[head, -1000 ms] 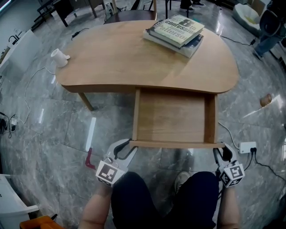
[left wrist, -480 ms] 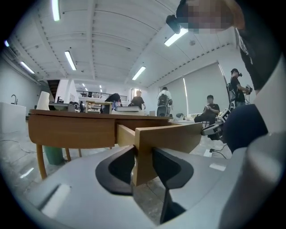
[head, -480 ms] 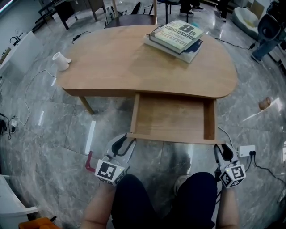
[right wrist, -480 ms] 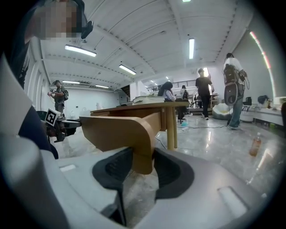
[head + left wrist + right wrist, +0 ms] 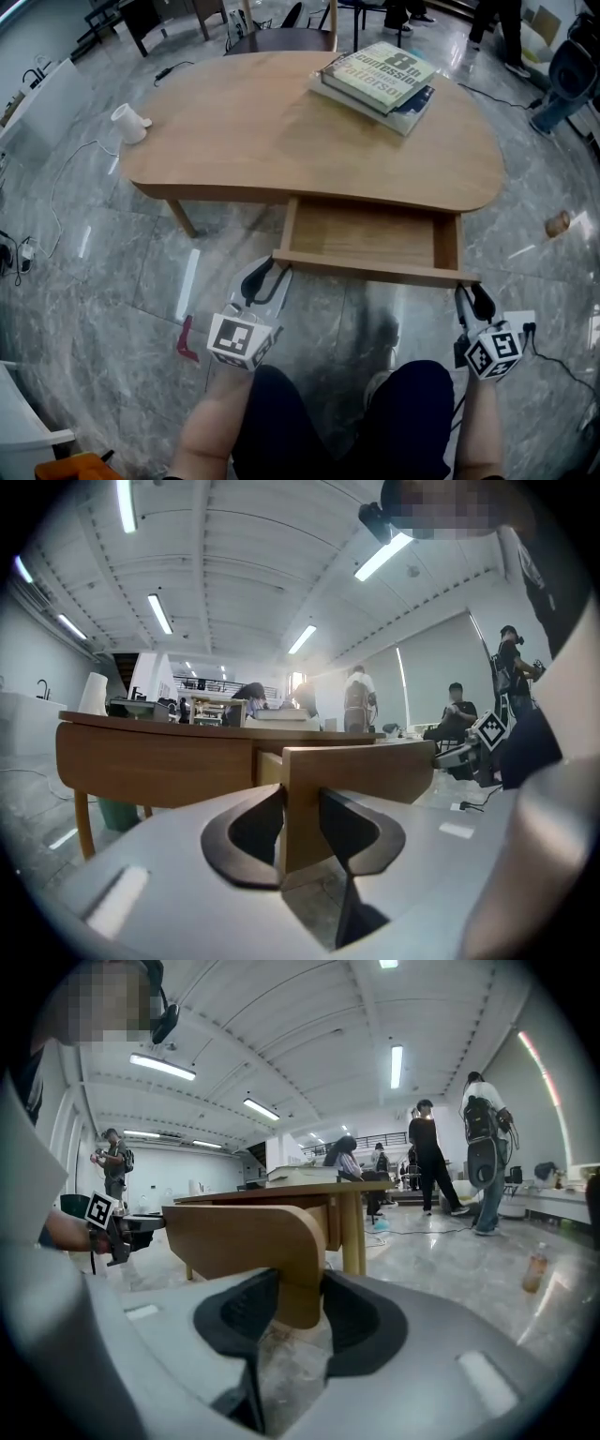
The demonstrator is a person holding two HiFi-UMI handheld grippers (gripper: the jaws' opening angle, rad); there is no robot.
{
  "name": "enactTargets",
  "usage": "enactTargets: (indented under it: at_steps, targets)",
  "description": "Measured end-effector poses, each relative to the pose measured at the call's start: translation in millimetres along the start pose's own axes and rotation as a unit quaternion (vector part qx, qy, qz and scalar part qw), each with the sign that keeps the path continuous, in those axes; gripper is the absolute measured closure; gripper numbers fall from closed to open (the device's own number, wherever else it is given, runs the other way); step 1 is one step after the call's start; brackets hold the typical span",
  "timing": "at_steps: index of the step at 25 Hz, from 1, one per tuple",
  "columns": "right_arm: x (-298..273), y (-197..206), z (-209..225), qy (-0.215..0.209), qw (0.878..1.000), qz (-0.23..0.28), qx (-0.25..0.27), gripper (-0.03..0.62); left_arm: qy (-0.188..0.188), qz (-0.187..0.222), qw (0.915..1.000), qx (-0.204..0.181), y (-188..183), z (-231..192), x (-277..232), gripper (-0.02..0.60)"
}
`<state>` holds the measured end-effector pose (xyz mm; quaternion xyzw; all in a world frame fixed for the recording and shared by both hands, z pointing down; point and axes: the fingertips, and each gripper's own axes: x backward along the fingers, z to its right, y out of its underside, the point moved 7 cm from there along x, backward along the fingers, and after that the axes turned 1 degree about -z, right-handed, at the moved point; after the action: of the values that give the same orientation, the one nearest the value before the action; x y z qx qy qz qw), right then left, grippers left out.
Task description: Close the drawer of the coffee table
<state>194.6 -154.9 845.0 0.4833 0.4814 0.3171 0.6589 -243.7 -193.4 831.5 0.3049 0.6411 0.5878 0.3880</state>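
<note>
Your coffee table [image 5: 262,122] fills the upper half of the head view. Its drawer [image 5: 375,239] stands partly open at the table's 6 o'clock edge, toward you. Stacked books [image 5: 380,77] lie at 1 o'clock on the top. Your left gripper [image 5: 274,272] pinches the drawer front's 9 o'clock end, and your right gripper [image 5: 472,292] pinches its 3 o'clock corner. A white cup [image 5: 128,122] sits at 9 o'clock.
</note>
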Motion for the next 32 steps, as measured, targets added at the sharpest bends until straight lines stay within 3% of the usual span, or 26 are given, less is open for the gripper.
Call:
enactTargets:
  at_steps: [14, 22, 32]
  targets:
    - [-59, -22, 26, 0.013, 1.0, 0.003, -0.013, 0.444, -0.058, -0.02, 0.9981, 0.012, -12, -19, -57, 0.457]
    - [-92, -34, 40, 0.042, 0.999, 0.019, -0.02, 0.444, -0.106, -0.031, 0.9935, 0.027, -17, -27, -92, 0.46]
    - [-117, -41, 50, 0.088, 0.995, 0.032, -0.022, 0.445, -0.134, -0.024, 0.9899, 0.041, -18, -32, -116, 0.469]
